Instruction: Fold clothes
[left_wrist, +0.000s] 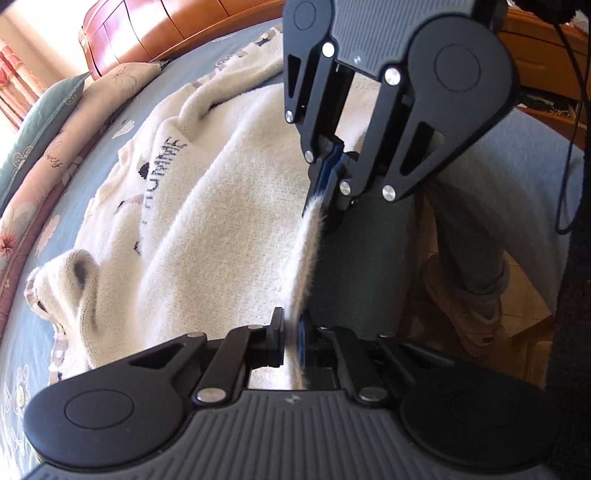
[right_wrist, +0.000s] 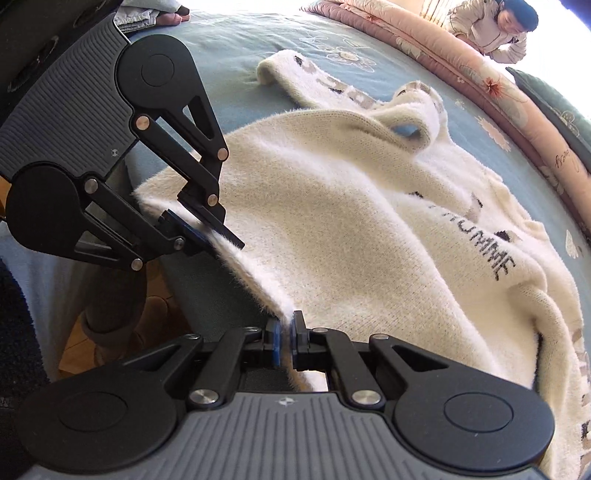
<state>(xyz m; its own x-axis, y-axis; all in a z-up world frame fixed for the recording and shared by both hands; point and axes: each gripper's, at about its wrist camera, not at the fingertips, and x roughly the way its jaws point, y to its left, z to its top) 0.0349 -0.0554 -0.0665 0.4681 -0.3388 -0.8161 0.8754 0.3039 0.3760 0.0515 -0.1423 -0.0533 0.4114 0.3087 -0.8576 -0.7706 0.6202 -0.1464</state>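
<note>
A cream fuzzy sweater (left_wrist: 221, 221) with dark lettering lies spread on a blue flowered bed cover (left_wrist: 22, 332). Its near hem is lifted off the bed's edge. At the bottom of the left wrist view my left gripper (left_wrist: 290, 339) is shut on that hem. My right gripper (left_wrist: 328, 173) grips the same hem further along, also shut. In the right wrist view the sweater (right_wrist: 351, 221) fills the middle. There the right gripper (right_wrist: 284, 339) pinches the hem at the bottom, and the left gripper (right_wrist: 207, 236) clamps it at the left. A sleeve (right_wrist: 295, 77) stretches away across the bed cover (right_wrist: 229, 48).
A pink floral quilt (right_wrist: 443, 62) and pillows (left_wrist: 48, 162) line the bed's far side. Wooden furniture (left_wrist: 147, 29) stands behind it. A person's grey-trousered leg (left_wrist: 469, 229) and beige shoe (left_wrist: 465, 310) are at the near edge. Another person (right_wrist: 491, 26) sits beyond the bed.
</note>
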